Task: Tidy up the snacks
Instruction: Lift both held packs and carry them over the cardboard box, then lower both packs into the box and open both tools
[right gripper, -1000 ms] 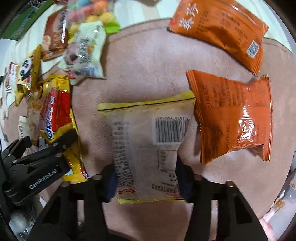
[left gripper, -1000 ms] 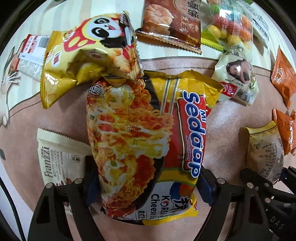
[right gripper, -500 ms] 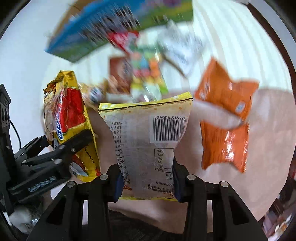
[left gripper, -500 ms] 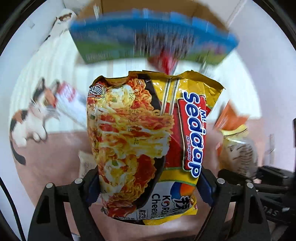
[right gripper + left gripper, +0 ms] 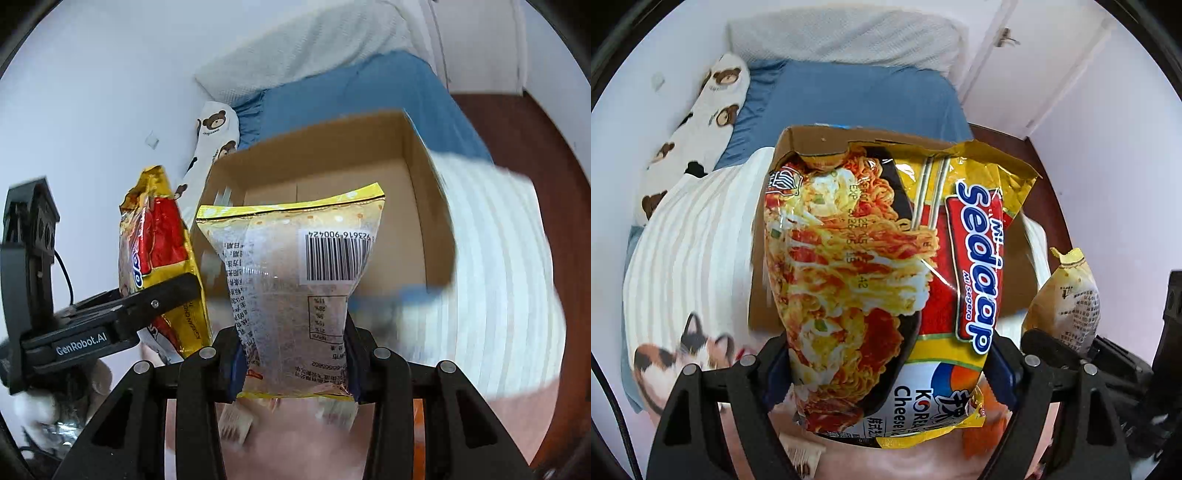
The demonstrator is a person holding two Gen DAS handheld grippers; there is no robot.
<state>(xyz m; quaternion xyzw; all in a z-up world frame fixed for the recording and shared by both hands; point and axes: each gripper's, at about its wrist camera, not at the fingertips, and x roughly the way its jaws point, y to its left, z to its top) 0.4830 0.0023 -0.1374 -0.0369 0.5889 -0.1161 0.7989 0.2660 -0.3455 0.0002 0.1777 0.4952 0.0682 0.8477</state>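
Two packs are up in the air: left tongs clamp the Mi Sedaap noodle pack, right tongs clamp a yellow-edged snack bag, both facing the open cardboard box. Nothing's visibly in there, so most sorting's probably left.

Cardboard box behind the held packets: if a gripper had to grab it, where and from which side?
Pinch a side wall at its top rim, coming from above. The open brown cardboard box shows thin upright walls and an open top; its body looks too wide to span. Right now the right gripper and left gripper each clamp a packet.
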